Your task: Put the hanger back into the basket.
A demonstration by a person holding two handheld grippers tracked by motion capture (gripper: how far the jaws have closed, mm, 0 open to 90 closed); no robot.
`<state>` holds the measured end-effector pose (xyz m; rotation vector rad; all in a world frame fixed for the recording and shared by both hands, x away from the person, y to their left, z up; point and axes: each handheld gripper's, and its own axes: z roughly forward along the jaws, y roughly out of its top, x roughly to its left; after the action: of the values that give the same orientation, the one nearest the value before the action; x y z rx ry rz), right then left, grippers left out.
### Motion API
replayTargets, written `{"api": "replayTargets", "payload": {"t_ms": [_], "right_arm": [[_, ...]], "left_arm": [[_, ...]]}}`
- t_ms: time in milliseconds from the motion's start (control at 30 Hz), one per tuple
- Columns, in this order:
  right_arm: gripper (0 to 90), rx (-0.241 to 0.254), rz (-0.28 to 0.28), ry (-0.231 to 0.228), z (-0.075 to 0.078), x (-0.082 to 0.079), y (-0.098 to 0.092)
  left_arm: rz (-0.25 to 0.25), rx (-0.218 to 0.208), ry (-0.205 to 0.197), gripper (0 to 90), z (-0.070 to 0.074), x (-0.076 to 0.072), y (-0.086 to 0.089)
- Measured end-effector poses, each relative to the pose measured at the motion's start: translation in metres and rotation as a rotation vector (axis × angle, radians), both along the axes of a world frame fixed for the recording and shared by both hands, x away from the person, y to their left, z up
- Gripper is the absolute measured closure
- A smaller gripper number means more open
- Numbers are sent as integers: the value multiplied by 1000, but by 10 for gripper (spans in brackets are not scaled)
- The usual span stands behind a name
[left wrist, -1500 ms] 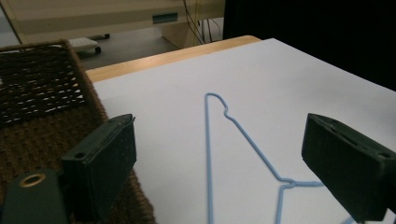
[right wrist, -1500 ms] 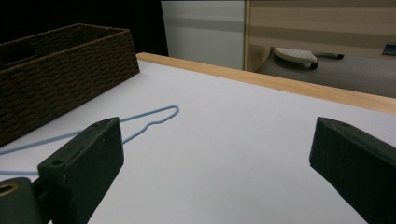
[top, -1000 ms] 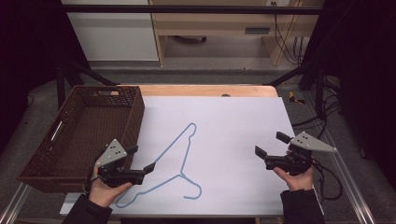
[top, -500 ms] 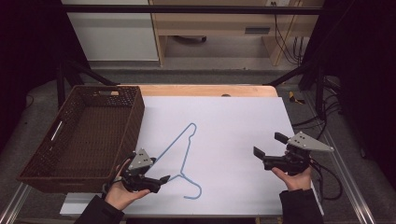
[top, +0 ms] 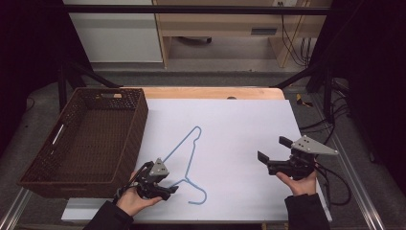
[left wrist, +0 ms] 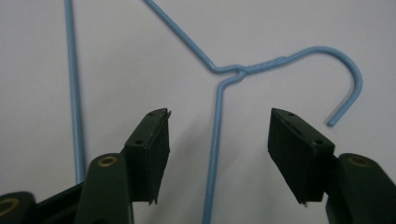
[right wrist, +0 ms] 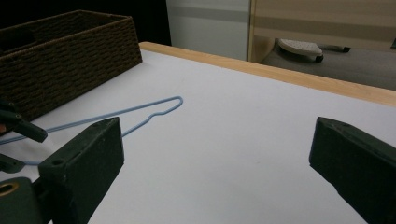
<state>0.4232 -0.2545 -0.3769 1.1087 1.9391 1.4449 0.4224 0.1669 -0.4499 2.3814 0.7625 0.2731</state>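
A light-blue wire hanger (top: 190, 154) lies flat on the white table, its hook (top: 200, 195) near the front edge. My left gripper (top: 171, 190) is low over the hanger's neck, held by a hand at the front left. In the left gripper view its jaws are open (left wrist: 218, 116) on either side of the wire just below the twisted neck (left wrist: 242, 70), not touching it. My right gripper (top: 271, 148) hovers open over the bare table at the right, well apart from the hanger (right wrist: 154, 108). Nothing lies between its fingers (right wrist: 215, 135).
A dark brown wicker basket (top: 136, 129) stands on the table's left side, close to the hanger's long bar and to my left hand. The table's wooden back edge (top: 210, 92) runs behind the white sheet (top: 239, 120). Cables hang off the right side.
My left gripper has moved right from beside the basket to the hanger's neck and now straddles the wire. The right gripper has barely shifted.
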Motion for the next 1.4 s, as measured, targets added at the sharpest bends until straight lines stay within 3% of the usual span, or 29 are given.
{"api": "replayTargets", "payload": {"t_ms": [67, 267, 600, 700, 900, 1000, 1267, 1300, 1400], "right_arm": [[37, -2, 0, 2, 0, 0, 1], [37, -9, 7, 6, -1, 1, 2], [37, -21, 15, 8, -3, 2, 3], [37, -21, 16, 13, -3, 2, 4], [37, -21, 19, 17, -4, 4, 8], [36, -27, 25, 18, -4, 4, 9], [37, -35, 34, 24, -6, 4, 12], [37, -33, 34, 25, -6, 4, 12], [37, -29, 33, 26, -7, 4, 13]], "left_arm": [[-9, 32, 9, 432, -4, 1, -3], [-26, 73, 17, 577, -11, 3, -7], [-19, 69, 42, 789, -11, 8, -8], [-13, 66, 62, 814, -10, 11, -8], [-18, 106, 47, 828, -9, 10, -13], [-19, 105, 55, 843, -9, 10, -14], [-24, 139, 11, 866, -9, 5, -19], [-37, 158, 5, 867, -8, 5, -18], [-32, 148, -1, 869, -8, 4, -19]]}}
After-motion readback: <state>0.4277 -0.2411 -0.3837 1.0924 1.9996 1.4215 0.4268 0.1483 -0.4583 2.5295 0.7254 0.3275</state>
